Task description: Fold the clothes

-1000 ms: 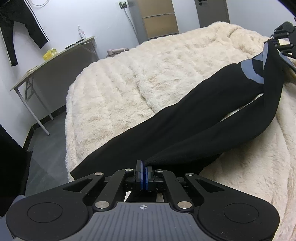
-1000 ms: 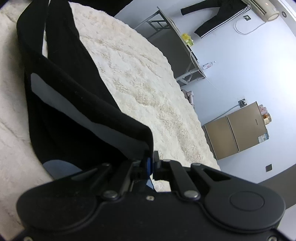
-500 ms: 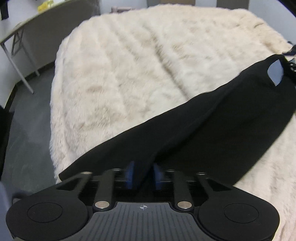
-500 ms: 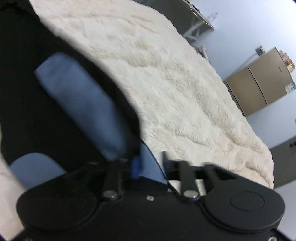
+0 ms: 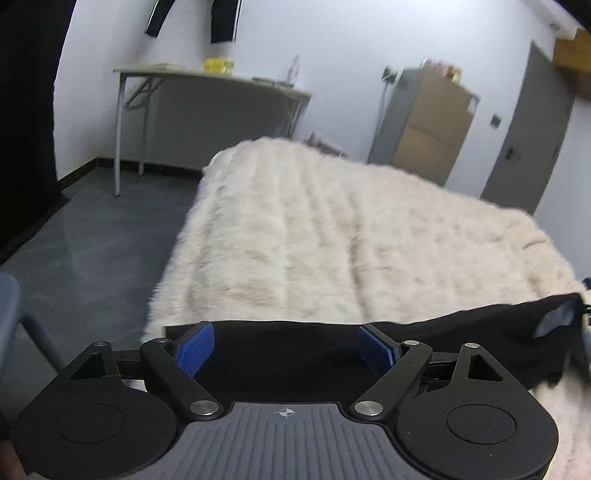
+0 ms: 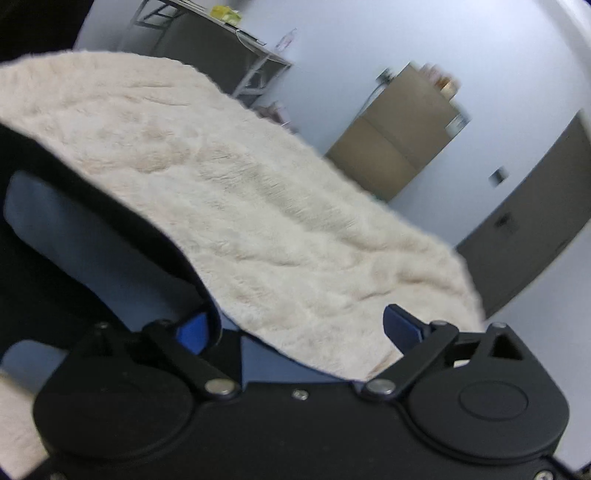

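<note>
A black garment (image 5: 424,343) with a blue-grey lining lies along the near edge of the cream fluffy blanket (image 5: 332,229). My left gripper (image 5: 284,341) hovers over one end of it. Its jaws are opening, the blue pads (image 5: 194,345) stand wide apart, and the cloth lies loose below between them. In the right wrist view the garment (image 6: 55,251) shows its blue lining at the left. My right gripper (image 6: 299,328) is also opening wide; the cloth edge lies by its left pad (image 6: 194,332), not pinched.
A folding table (image 5: 207,96) with small items stands against the far wall. Dark clothes (image 5: 221,18) hang above it. A tan cabinet (image 5: 428,122) and a grey door (image 5: 528,133) are at the back right. Grey floor (image 5: 92,251) lies left of the bed.
Both grippers let go of the black garment and spread wide. The garment dropped flat onto the blanket. Both hands rolled and lifted, so the views now look level across the room.
</note>
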Demonstrator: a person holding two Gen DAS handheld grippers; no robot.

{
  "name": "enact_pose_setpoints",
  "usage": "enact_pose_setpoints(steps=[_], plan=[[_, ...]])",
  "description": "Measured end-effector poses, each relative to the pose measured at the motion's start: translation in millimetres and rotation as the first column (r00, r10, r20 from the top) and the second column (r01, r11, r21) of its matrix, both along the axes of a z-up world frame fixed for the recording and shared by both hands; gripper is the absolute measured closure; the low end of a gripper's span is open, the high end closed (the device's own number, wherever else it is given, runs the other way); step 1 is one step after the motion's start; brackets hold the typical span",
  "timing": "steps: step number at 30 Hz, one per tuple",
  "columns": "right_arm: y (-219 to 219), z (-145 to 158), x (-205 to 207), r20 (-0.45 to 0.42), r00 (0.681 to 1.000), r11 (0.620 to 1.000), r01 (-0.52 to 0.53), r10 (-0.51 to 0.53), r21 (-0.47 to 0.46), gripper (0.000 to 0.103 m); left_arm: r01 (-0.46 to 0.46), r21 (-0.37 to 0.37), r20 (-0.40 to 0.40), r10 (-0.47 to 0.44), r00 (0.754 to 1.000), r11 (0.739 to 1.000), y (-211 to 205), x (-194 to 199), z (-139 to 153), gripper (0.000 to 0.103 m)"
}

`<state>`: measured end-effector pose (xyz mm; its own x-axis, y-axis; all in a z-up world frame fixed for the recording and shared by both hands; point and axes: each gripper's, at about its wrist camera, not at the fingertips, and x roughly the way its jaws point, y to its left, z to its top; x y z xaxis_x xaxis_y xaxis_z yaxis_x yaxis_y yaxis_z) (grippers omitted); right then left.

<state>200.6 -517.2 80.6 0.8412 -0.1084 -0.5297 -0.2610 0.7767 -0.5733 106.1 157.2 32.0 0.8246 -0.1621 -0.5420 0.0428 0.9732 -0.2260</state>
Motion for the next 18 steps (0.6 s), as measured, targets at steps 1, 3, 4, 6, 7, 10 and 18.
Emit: enact_pose_setpoints(steps=[1, 3, 4, 6, 7, 10, 18], plan=[[2, 4, 9, -0.035, 0.999, 0.999, -0.037, 0.036, -0.029, 0.008, 0.002, 0.008, 0.017, -0.002, 1.000, 1.000, -7, -5, -2, 0.022], [10, 7, 23, -0.088, 0.994, 0.995, -0.076, 0.070, -0.063, 0.008, 0.002, -0.005, 0.023, -0.001, 1.000, 1.000, -18, -9, -4, 0.022], [17, 8, 33, -0.153, 0.984, 0.992, -0.104, 0.091, -0.077, 0.009, 0.003, -0.027, 0.025, -0.002, 1.000, 1.000, -23, -12, -5, 0.022], [38, 9, 55, -0.311, 0.939, 0.977, -0.185, 0.144, -0.105, 0.015, 0.004, -0.070, 0.028, -0.002, 1.000, 0.998, -32, -19, -8, 0.022], [53, 10, 66, -0.392, 0.903, 0.963, -0.240, 0.176, -0.120, 0.014, 0.002, -0.081, 0.031, 0.000, 1.000, 0.997, -36, -23, -8, 0.022], [85, 12, 76, -0.484, 0.850, 0.929, -0.327, 0.209, -0.172, 0.016, -0.009, -0.119, 0.051, 0.015, 0.999, 0.993, -56, -37, -14, 0.022], [122, 47, 32, -0.042, 0.970, 0.962, -0.244, 0.240, -0.121, 0.007, 0.033, -0.131, 0.074, -0.023, 0.997, 0.991, -79, -58, -37, 0.018]])
